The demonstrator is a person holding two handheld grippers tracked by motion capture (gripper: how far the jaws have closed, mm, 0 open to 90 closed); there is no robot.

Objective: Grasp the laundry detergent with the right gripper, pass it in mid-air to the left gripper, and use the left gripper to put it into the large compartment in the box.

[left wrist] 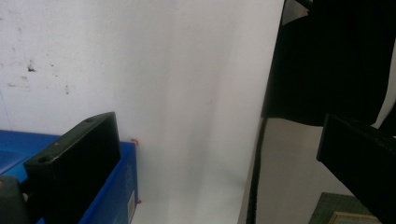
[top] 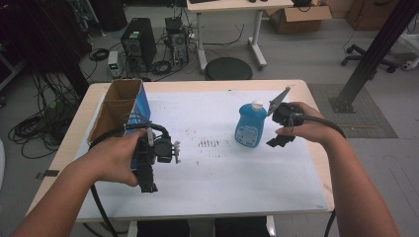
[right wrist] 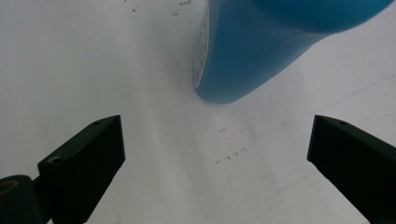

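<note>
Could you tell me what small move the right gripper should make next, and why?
Probably ease the right gripper forward toward the blue bottle. Its jaws stand wide apart with nothing between them, and the bottle stands upright on the white sheet just ahead of them, apart from both jaws, so closing now would grasp nothing.

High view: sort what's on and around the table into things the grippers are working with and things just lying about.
Likely in play:
blue bottle, by the open right gripper
blue open-topped box, beside the open left gripper

Just lying about:
computer tower
round black stool
cardboard box on the floor
</note>
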